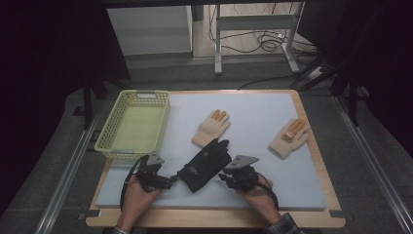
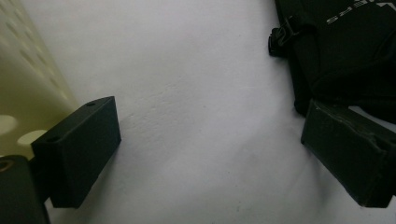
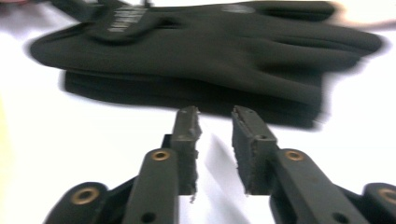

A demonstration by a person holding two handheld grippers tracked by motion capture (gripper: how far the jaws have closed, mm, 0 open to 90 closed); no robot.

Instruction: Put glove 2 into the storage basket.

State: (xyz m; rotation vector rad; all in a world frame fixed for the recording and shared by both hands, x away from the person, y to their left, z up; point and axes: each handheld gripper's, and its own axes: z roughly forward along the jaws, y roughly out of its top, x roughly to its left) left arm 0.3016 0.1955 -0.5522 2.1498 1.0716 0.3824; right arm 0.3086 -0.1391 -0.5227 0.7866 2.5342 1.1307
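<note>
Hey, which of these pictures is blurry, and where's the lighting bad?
Right gripper view: motion blur smears the black glove, and the mat behind it blows out white. Left gripper view: sharp enough, with the jaws casting soft shadows. High view: the lit mat is clear, the surroundings fall into darkness.

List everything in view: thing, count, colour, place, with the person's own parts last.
black gloves: a stacked pair, as the right gripper view shows two layers; black; near middle of the mat, between the two grippers.
cream gloves: two, cream with orange fingertips; one just beyond the black gloves, one at the mat's right.
basket: one, pale yellow, left edge of the table.
mat: one, pale blue-white, covering the table.
table: one, wooden edge showing.
left gripper: one, black, left of the black gloves, fingers wide apart.
right gripper: one, black, right of the black gloves, fingers slightly apart, nothing between them.
hands: two, at the near edge.
</note>
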